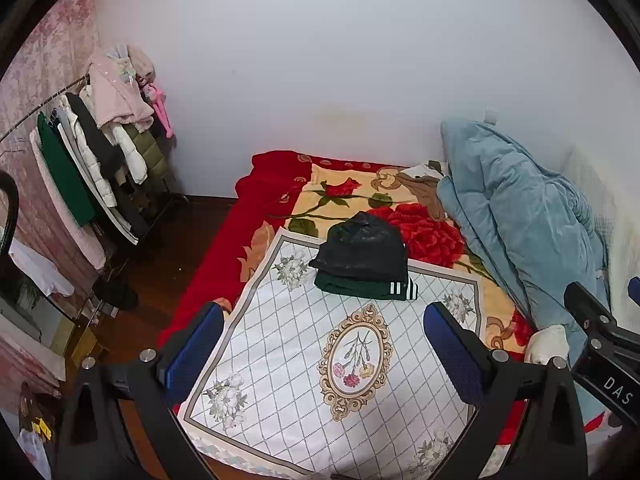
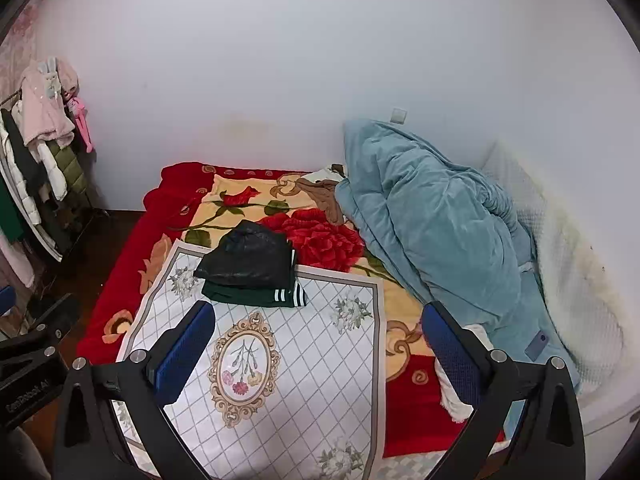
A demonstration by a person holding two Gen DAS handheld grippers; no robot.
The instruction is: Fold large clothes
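Hovering above the bed, I hold my left gripper [image 1: 324,344] and my right gripper [image 2: 320,340] with jaws spread wide and nothing between the blue pads. The task's things, a black garment [image 1: 362,248] stacked on a green garment [image 1: 360,286] with white stripes at its cuff, lie already folded at 12 o'clock from the left gripper and 11 o'clock from the right, on the far edge of the white quilted mat [image 1: 288,344]. By my judgement the next piece must be fetched; to fold well, I should spread it flat on the mat's bare centre and pinch the corners evenly. The black fabric looks glossy and crinkled; the teal duvet [image 2: 432,232], at 2 o'clock, looks plush and bulky.
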